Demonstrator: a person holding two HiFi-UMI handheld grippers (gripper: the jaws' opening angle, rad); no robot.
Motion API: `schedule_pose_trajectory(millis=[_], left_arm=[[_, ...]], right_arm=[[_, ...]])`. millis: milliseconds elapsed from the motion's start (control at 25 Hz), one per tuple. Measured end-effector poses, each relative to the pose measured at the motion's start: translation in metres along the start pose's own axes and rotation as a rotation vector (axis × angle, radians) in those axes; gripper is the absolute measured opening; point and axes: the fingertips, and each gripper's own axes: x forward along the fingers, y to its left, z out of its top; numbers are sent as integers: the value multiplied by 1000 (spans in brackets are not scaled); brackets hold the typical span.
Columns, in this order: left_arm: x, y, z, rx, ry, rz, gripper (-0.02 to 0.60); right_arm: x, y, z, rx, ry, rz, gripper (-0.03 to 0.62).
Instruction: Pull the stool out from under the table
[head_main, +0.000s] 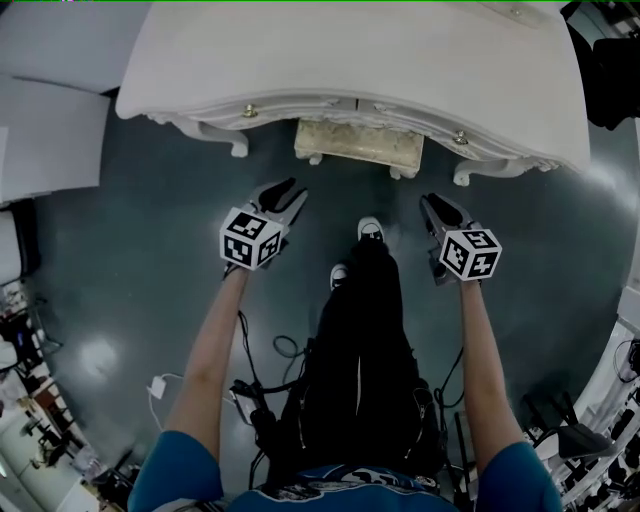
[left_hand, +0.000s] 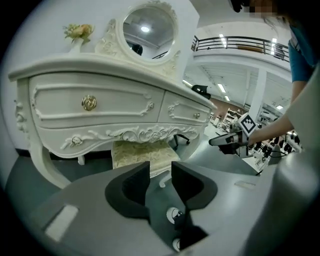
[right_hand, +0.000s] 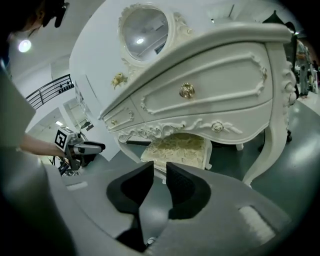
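Reach step is going on: left claw (head_main: 291, 192) & right claw (head_main: 433, 204) are both hanging slightly open, empty, short of the stool (head_main: 360, 142), which is sitting tucked under the white carved bench (head_main: 350, 50). Next, I judge, each claw is needing a hold on the edge of its rectangular, cream fabric cushion.

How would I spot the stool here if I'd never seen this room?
Start at the big white carved dressing table with the round mirror. Tucked under its middle sits the stool, a low seat. Its pale, gold-patterned cushion is the only padded, yellowish thing amid the white wood.
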Motion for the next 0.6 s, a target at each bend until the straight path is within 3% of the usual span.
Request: schedule_pose_trajectory(millis=[240, 600], left_arm=[[53, 56, -24, -130, 3, 44, 170], [109, 121, -52, -255, 20, 80, 252]], right_arm=[[47, -36, -25, 84, 21, -4, 134], [104, -81, -34, 182, -8, -13, 234]])
